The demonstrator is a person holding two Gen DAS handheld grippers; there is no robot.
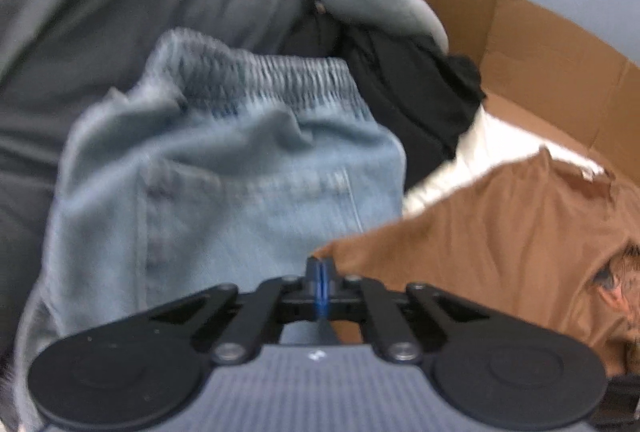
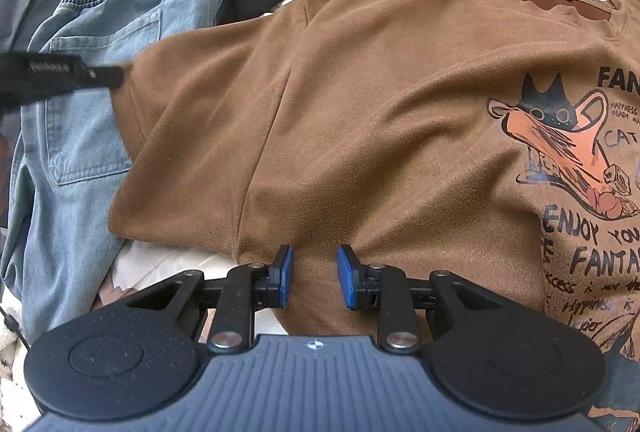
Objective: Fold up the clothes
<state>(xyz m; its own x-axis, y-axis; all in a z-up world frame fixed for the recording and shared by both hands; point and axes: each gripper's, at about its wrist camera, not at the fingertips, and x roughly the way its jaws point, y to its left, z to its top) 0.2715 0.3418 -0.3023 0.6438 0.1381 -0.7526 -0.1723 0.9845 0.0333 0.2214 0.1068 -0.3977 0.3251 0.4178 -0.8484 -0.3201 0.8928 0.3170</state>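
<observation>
A brown t-shirt (image 2: 380,92) with a cartoon cat print lies spread face up on a pile of clothes; it also shows in the left wrist view (image 1: 500,232). My left gripper (image 1: 320,274) is shut with the tip of the shirt's sleeve between its blue pads. The right wrist view shows this gripper (image 2: 116,77) as a dark bar at the sleeve's left edge. My right gripper (image 2: 314,272) is open and hovers just over the shirt's near side below the sleeve, with nothing between its fingers.
Light blue jeans (image 1: 220,172) with an elastic waist lie left of the shirt, partly under the sleeve. A black garment (image 1: 420,100) and grey clothing (image 1: 100,12) lie behind. White fabric (image 2: 160,264) lies underneath. A cardboard box wall (image 1: 540,44) stands along the far side.
</observation>
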